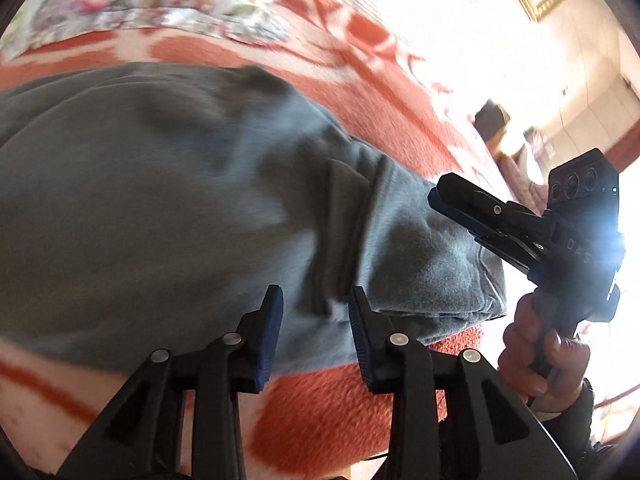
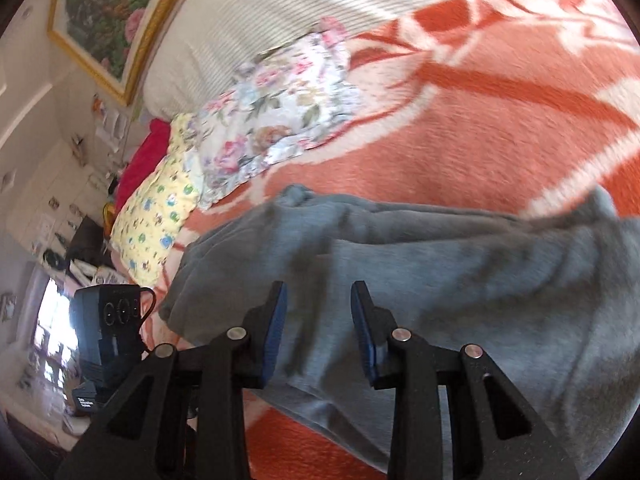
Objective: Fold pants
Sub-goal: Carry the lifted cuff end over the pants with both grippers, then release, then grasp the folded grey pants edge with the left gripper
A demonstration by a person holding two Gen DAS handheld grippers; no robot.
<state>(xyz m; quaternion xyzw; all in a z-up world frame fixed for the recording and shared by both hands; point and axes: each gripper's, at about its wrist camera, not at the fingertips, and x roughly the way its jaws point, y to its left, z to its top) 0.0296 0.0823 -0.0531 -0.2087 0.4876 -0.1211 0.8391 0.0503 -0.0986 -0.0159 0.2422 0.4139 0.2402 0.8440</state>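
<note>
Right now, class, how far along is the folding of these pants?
Done: the gray pants lie bunched, at least partly doubled over, on the orange blanket. In hand: nothing; the left gripper and right gripper are open over the fabric. Left: grip the near edge, finish folding, smooth the wrinkles.

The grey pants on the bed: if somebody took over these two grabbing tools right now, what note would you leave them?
Left gripper: fingers apart, nothing between them, poised over the near edge of the grey pants.
Right gripper: fingers apart too, above the cloth, not pinching it.
The pants lie bunched and creased on the orange blanket, with the floral pillow beyond them.
Done: the pants look at least partly doubled over; how many folds I cannot tell.
Left: probably take hold of an edge with each gripper, fold again and smooth flat.
</note>
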